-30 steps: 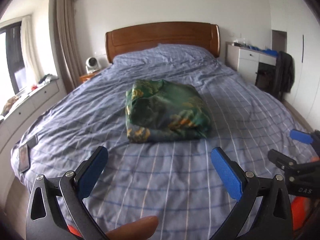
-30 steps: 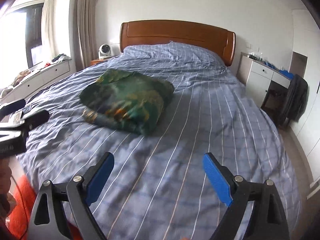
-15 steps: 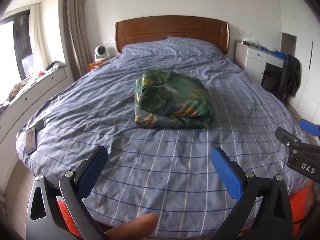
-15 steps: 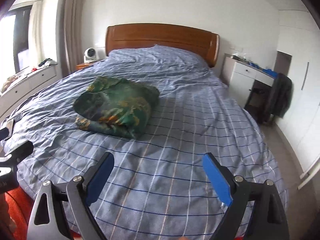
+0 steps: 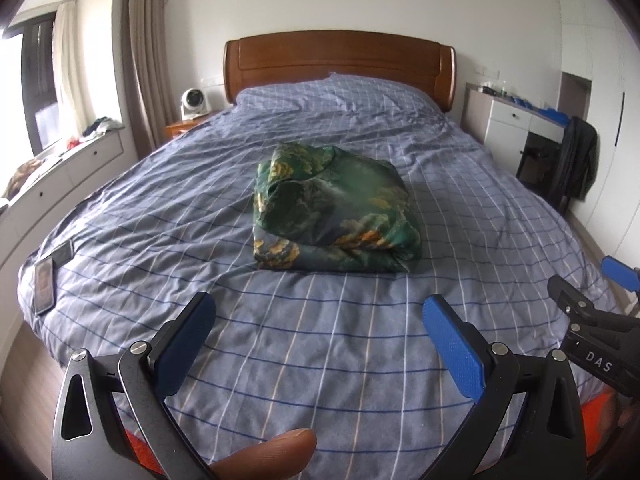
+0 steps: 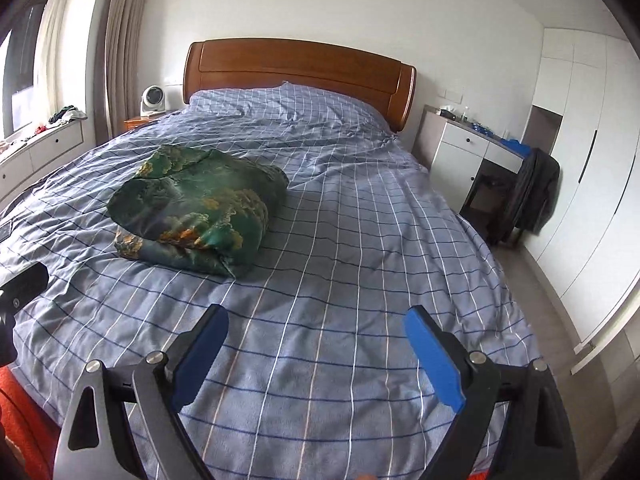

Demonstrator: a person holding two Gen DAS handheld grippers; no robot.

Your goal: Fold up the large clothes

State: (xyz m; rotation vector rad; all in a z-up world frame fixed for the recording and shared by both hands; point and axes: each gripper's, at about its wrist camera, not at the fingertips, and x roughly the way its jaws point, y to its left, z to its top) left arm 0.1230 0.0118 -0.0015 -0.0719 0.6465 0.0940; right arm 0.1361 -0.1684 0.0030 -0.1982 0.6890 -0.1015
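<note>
Fingers first: on our left gripper [image 5: 318, 334] the two blue-padded fingers [image 5: 452, 350] stand spread wide with nothing between them, hovering over the near end of the bed [image 5: 304, 380]. A fingertip [image 5: 276, 454] of the hand holding it shows at the 6 o'clock edge of the left wrist view.

Moving rightward, the phone [image 5: 44, 286] lies at 9 o'clock near the bed's left edge, well apart from everything we handle. At the middle of the bed sits the green patterned garment [image 5: 334, 212], already a compact folded bundle resting on the checked blue duvet [image 5: 200, 216]. From the left gripper it lies almost dead ahead at 12 o'clock, well apart from the fingers; its long axis appears to run across the bed, from 9 to 3 o'clock, with the folded layers showing along the near edge.

Further right, our right gripper [image 6: 316, 346] is likewise spread and empty. From it the garment [image 6: 200, 208] lies toward 11 o'clock, so we judge the left gripper slightly better lined up with the bundle, though neither is close. A dark jacket [image 6: 532, 196] hangs at 2 o'clock beside the white cabinet [image 6: 460, 160].

We judge the folding to be finished, or nearly so; any next move would call for a reach forward across the bare duvet.
</note>
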